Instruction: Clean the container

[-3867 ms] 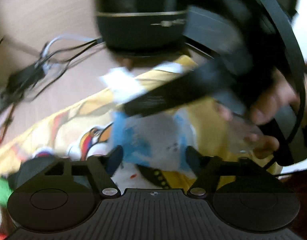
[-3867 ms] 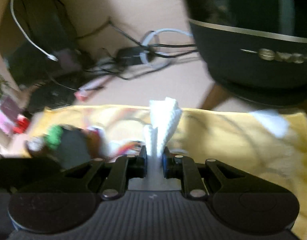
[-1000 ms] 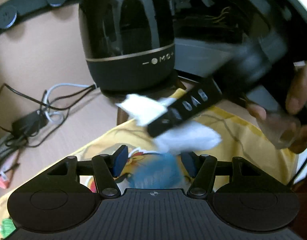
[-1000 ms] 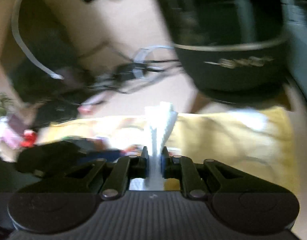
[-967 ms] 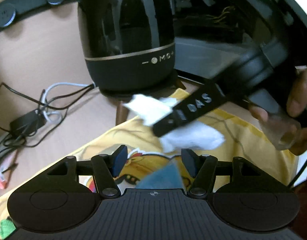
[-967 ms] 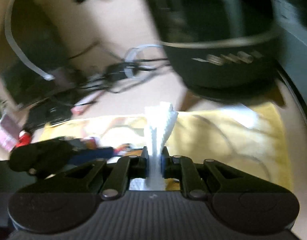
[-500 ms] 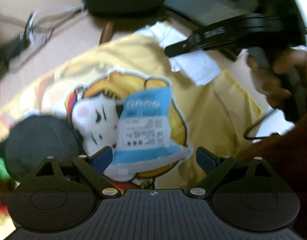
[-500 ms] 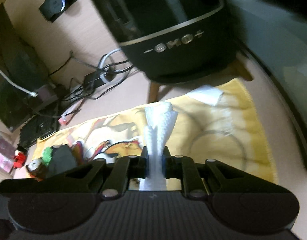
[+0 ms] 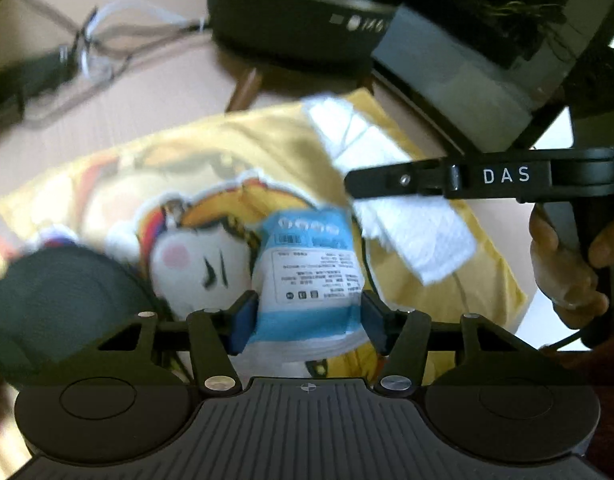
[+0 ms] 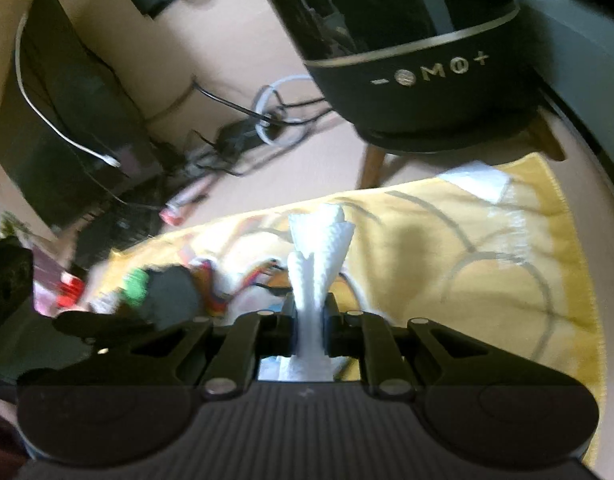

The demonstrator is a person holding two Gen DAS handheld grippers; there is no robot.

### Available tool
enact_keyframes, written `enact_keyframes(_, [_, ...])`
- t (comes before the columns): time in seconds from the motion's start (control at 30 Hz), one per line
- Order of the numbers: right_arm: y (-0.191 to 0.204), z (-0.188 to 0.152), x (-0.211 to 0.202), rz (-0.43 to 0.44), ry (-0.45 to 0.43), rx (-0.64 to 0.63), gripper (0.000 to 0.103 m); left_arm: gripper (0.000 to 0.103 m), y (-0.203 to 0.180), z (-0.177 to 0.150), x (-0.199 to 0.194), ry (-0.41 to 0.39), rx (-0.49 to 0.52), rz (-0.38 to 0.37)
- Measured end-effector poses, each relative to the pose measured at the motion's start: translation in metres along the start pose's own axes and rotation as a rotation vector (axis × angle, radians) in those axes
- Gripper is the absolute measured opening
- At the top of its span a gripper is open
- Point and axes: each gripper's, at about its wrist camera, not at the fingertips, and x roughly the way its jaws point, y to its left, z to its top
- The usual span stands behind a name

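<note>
Left gripper (image 9: pixel 307 316): jaws closing, with the blue-and-white packet (image 9: pixel 309 276) between the blue pads, which touch its sides.
Right gripper (image 10: pixel 309 330): clamped tight on a folded white tissue (image 10: pixel 317 264) that stands up between the fingers.
Packet: lies on the yellow cartoon towel (image 9: pixel 211 160) spread on the bench (image 9: pixel 167 92).
Other tissue: a flat white sheet (image 9: pixel 411 224) on the towel, under the right gripper's finger.
Behind: black round appliance (image 10: pixel 411 48) on wooden legs.

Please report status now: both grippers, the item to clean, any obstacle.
Left gripper closing around blue-white packet. Right gripper shut on white paper towel. Container not identifiable. Nothing blocking on yellow cloth.
</note>
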Motion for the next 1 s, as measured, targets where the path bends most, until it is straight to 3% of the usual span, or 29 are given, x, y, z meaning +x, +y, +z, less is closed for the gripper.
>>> enact_keyframes(0.1, [0.008,0.005,0.000,0.132,0.010,0.008,0.013,0.059,-0.003,0.006,-0.005,-0.011,0.017,0.000])
enact_keyframes(0.2, [0.009,0.004,0.014,0.140,0.067,0.004,0.013,0.059,-0.006,0.012,-0.005,-0.010,0.038,0.007])
enact_keyframes(0.43, [-0.019,-0.004,0.013,-0.074,0.073,-0.002,0.013,0.054,-0.013,0.029,0.003,-0.019,0.067,0.021])
enact_keyframes(0.63, [-0.043,-0.003,0.002,-0.137,0.053,0.052,0.013,0.054,-0.012,0.056,0.012,-0.053,0.088,0.031])
enact_keyframes(0.8, [-0.044,-0.002,0.003,-0.190,0.042,0.030,0.013,0.054,0.008,0.082,0.021,-0.093,0.017,0.064])
enact_keyframes(0.9, [-0.041,-0.002,0.002,-0.221,0.035,-0.001,0.013,0.062,0.024,0.086,0.006,-0.127,-0.043,0.063])
enact_keyframes(0.93, [-0.043,-0.002,0.002,-0.228,0.039,0.002,0.013,0.076,0.026,0.084,-0.001,-0.120,-0.033,0.054])
enact_keyframes(1.0, [-0.046,-0.002,0.003,-0.234,0.049,0.015,0.013,0.090,0.023,0.074,-0.013,-0.091,0.034,0.021])
